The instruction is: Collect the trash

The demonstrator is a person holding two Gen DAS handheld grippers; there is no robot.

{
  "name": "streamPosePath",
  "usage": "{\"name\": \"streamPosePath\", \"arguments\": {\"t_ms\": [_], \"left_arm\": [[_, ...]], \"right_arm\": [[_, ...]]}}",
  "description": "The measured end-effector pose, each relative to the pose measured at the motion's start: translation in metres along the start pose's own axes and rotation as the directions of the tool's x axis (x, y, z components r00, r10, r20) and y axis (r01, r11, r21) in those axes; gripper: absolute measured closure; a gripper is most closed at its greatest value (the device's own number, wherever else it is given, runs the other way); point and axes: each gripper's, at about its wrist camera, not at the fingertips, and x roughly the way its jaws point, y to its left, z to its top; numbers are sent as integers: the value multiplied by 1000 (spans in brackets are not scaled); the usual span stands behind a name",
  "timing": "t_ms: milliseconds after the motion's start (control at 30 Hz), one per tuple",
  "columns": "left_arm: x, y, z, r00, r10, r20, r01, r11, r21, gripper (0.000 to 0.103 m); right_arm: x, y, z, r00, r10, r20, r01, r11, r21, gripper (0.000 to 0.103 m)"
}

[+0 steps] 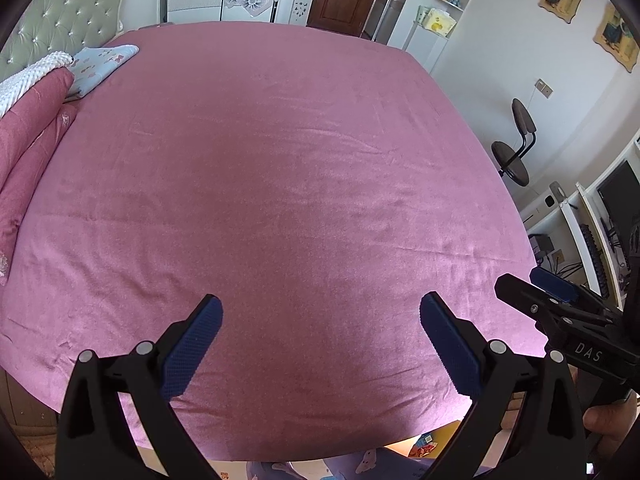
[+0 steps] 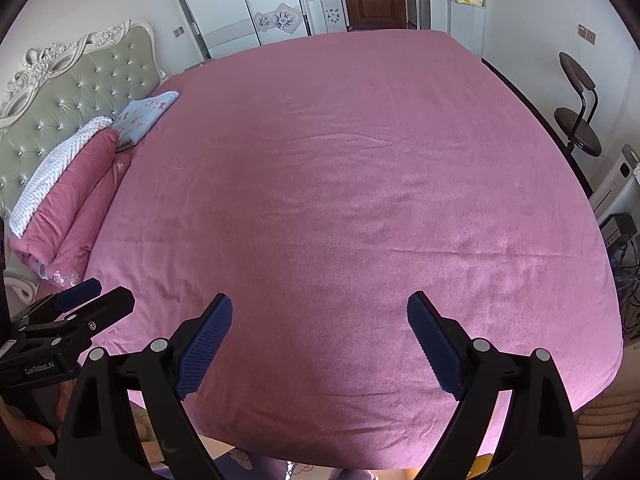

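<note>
My left gripper [image 1: 320,308] hangs open over the near edge of a bed with a pink sheet [image 1: 280,160], nothing between its blue pads. My right gripper [image 2: 320,306] is open too, above the same near edge of the pink sheet [image 2: 340,180], with nothing between its pads. Each gripper shows in the other's view: the right gripper [image 1: 556,292] at the right edge, held by a hand [image 1: 608,420], and the left gripper [image 2: 80,304] at the left edge. No trash shows on the sheet in either view.
A folded pink quilt [image 2: 68,208], a white blanket [image 2: 52,168] and a blue pillow [image 2: 144,116] lie by the green headboard [image 2: 72,96]. A dark swivel chair [image 2: 580,120] stands right of the bed. A desk with a monitor [image 1: 616,196] is at far right.
</note>
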Motion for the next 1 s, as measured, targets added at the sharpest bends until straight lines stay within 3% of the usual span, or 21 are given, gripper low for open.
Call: {"name": "streamPosePath", "arguments": {"t_ms": [133,467,800,1000], "left_arm": [[-4,0,1,1000,-12,13,12,1000,-13,4],[-16,-9,2,996,62,68,-64,998,20,4],[-22,-7,5,996,31,84,-30,1000,-9,5],[-25,-6,8,993,69,96,-67,997,-23,5]], "right_arm": [[2,-2,-1,1000,9,-12,-9,1000,0,17],[-2,-2,0,1000,15,0,-15,1000,-15,17],[-4,-4,-1,1000,26,4,-26,1000,-17,17],[-3,-6,-2,1000,28,-2,-28,1000,-3,17]]}}
